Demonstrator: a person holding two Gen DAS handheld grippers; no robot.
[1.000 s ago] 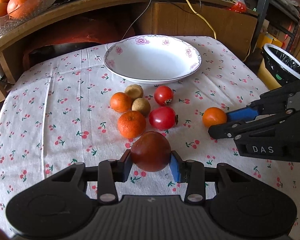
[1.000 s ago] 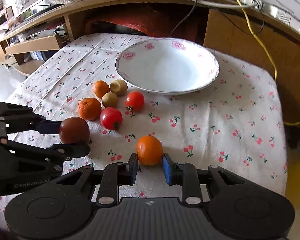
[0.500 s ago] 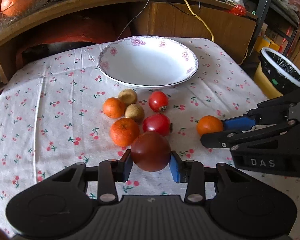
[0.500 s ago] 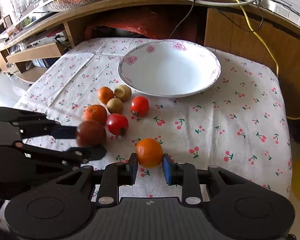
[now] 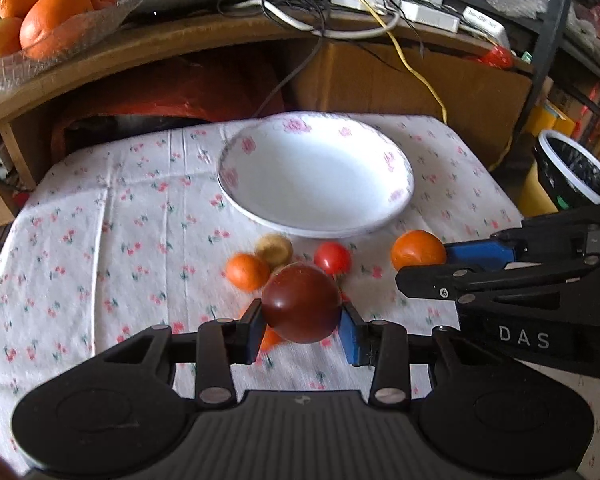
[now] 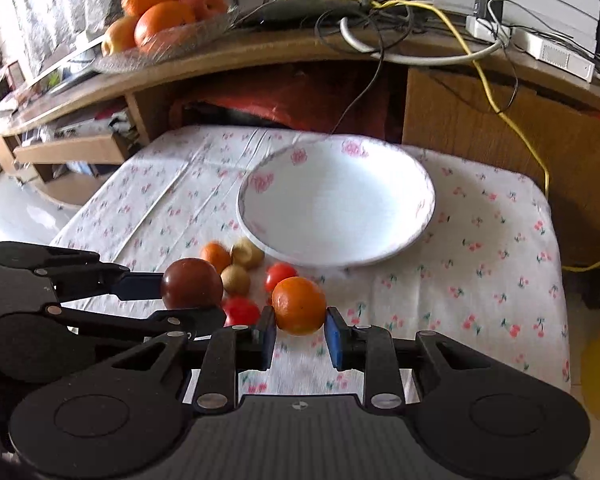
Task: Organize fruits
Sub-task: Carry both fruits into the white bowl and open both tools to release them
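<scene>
Left gripper (image 5: 302,320): jaws clamped on a dark red tomato (image 5: 301,302), held clear above the surface. Right gripper (image 6: 300,330): jaws clamped on an orange mandarin (image 6: 299,305), also lifted, just right of the left jaws. Below and just beyond both jaws, loose fruit lies on the cherry-print cloth (image 5: 100,240): a red tomato (image 5: 332,258), a small mandarin (image 5: 247,272), two tan round fruits (image 6: 247,254). Farther ahead of the jaws: the white floral bowl (image 5: 244,148), nothing in it. Farthest: a glass dish of oranges (image 6: 156,20) on the wooden shelf.
</scene>
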